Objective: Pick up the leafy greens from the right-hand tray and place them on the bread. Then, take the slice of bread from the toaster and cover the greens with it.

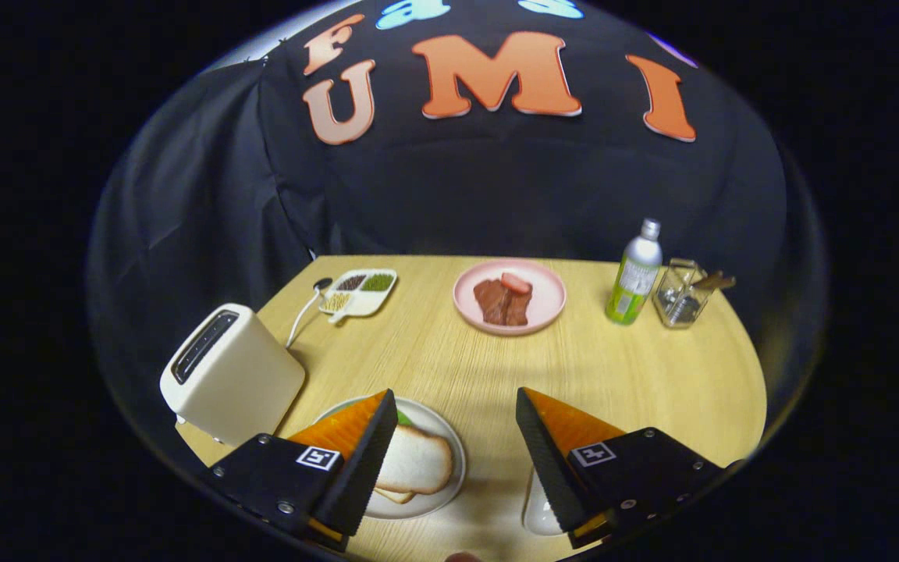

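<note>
A white plate [449, 437] lies on the wooden table just ahead of my left finger. On it a slice of white bread [418, 464] rests on top of another slice whose edge [395, 494] shows underneath. A bit of leafy green [404, 418] peeks out behind the top slice, beside the left fingertip. The cream toaster [231, 375] stands to the left of the plate, and its slot looks dark. My gripper [456, 394] hangs above the table, open, with nothing between its fingers. A white tray [537, 507] is partly hidden under the right finger.
Beyond the fingers a pink plate [509, 297] holds brown meat pieces. To its right stand a green-labelled bottle [635, 273] and a clear glass container [680, 295]. A small divided dish [360, 291] with beans lies at the back left, near the toaster's cord [305, 308].
</note>
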`<act>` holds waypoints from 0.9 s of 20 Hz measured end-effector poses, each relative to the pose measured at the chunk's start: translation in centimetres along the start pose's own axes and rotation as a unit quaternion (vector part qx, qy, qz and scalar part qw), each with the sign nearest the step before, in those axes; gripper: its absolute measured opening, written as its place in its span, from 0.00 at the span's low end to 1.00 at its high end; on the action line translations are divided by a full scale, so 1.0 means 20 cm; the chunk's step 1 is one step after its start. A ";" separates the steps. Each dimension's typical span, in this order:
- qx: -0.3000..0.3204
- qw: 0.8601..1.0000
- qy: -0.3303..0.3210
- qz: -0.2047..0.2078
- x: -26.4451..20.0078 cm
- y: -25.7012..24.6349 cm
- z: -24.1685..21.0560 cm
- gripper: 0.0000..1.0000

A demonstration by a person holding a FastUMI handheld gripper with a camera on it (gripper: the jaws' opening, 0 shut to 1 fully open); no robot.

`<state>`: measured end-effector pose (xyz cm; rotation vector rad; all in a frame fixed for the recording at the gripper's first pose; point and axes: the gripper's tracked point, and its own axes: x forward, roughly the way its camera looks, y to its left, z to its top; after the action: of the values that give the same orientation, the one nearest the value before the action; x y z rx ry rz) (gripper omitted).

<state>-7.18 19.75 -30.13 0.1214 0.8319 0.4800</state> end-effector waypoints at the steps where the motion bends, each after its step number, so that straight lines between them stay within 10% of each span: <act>1: -0.006 1.000 -0.027 -0.005 -0.05 -0.01 0.10 0.93; 18: -0.064 0.918 -0.363 -0.146 -0.97 -0.33 1.16 0.97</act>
<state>1.13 7.03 -3.23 0.0437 0.0792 0.1745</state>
